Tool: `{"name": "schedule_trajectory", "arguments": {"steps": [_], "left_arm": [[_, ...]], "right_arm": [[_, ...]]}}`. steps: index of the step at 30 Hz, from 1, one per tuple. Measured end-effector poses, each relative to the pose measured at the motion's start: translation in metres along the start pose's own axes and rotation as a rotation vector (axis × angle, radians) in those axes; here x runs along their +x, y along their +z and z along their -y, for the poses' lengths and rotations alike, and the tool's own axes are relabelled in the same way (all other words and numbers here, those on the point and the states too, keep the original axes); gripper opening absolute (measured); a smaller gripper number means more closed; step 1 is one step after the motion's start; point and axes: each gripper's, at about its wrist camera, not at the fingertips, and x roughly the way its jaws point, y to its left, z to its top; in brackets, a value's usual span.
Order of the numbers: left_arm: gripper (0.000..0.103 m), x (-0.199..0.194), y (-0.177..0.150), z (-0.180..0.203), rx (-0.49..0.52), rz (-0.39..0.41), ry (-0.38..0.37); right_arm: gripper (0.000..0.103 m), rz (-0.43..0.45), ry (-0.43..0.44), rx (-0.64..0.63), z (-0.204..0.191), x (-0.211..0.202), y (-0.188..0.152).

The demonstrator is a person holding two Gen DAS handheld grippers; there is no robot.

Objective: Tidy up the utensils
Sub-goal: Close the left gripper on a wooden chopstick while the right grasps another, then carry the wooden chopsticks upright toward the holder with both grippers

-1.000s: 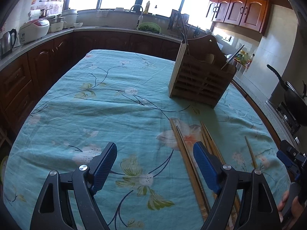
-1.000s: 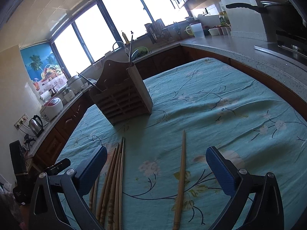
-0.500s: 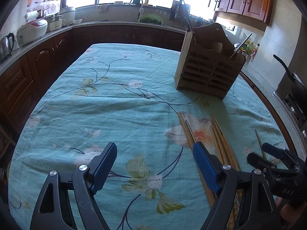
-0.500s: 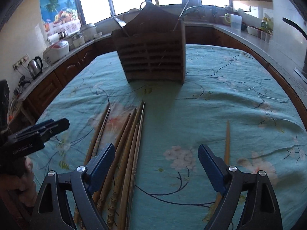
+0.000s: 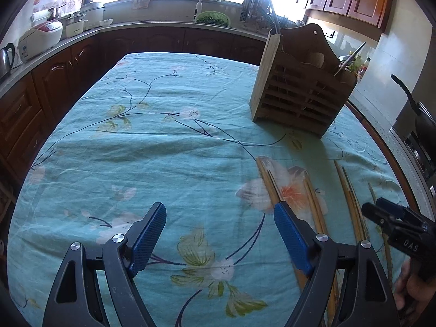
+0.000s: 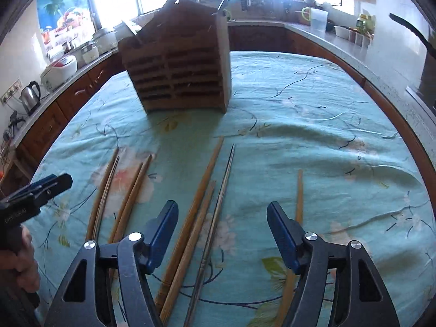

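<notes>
1. Your left gripper (image 5: 219,219) hangs over the teal floral tablecloth (image 5: 163,150) with its two blue pads wide apart; only bare cloth lies between them and it holds nothing.
2. In the left wrist view, the nearest chopsticks pass just under and beside its right-hand finger (image 5: 290,237), outside the gap.
3. One wooden utensil holder (image 6: 177,62) stands upright at the far middle of the table, with slatted sides and a few handles poking from its top. It sits well apart from both grippers.
4. You can count eight chopsticks in the right wrist view, all lying flat and pointing roughly toward the holder.
5. From the left: a pair of wooden chopsticks (image 6: 105,190), touching each other, near your left gripper's tip.
6. Next, a second wooden pair (image 6: 133,190), also side by side.
7. Then three in the middle: a long wooden chopstick (image 6: 201,188), a shorter wooden chopstick (image 6: 199,226) against it, and a thin metal chopstick (image 6: 218,204).
8. Last, a single wooden chopstick (image 6: 299,193) lies alone, passing under the right-hand finger.
9. Your right gripper (image 6: 222,233) is closing, its pads not yet touching anything. The three middle chopsticks lie between its jaws, nearer the left-hand pad.
</notes>
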Motion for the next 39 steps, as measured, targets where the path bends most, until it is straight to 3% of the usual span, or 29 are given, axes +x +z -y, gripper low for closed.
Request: {"name": "schedule_trajectory", "arguments": {"steps": [2,4,10,14,17,23,25,29,30,31,33,39], "left_arm": [[0.080,0.007,0.005,0.006,0.018,-0.009,-0.001],[0.080,0.012,0.010,0.010,0.033,-0.012,0.005],[0.074,0.034,0.029,0.020,0.058,-0.034,0.001],[0.058,0.057,0.039,0.027,0.078,-0.085,-0.015],[0.043,0.074,0.042,0.035,0.136,-0.108,0.019],[0.039,0.085,0.042,0.049,0.241,-0.099,0.068],[0.034,0.088,0.043,0.053,0.247,-0.099,0.060],[0.011,0.091,0.040,0.059,0.279,-0.089,0.028],[0.010,0.092,0.040,0.060,0.281,-0.087,0.027],[0.009,0.091,0.040,0.059,0.277,-0.088,0.022],[0.003,0.092,0.041,0.055,0.248,-0.098,-0.002],[0.003,0.064,0.044,0.037,0.167,-0.085,-0.098]], "right_arm": [[0.038,0.022,0.004,0.031,0.006,-0.001,0.007],[0.022,0.006,0.001,0.051,0.011,0.007,0.016],[0.020,-0.046,0.008,0.076,0.016,0.038,0.036],[0.020,-0.075,-0.013,0.064,0.017,0.053,0.042],[0.020,-0.082,-0.008,0.058,0.017,0.057,0.046],[0.023,-0.070,-0.048,0.003,0.007,0.064,0.048],[0.025,-0.067,-0.061,-0.023,0.003,0.066,0.050],[0.020,-0.050,-0.081,-0.065,-0.003,0.067,0.047],[0.017,-0.051,-0.072,-0.057,-0.001,0.067,0.048],[0.006,-0.052,-0.068,-0.049,0.000,0.066,0.048],[0.005,-0.052,-0.047,-0.022,0.003,0.065,0.048],[0.004,-0.018,0.048,0.076,0.013,0.042,0.048]]}}
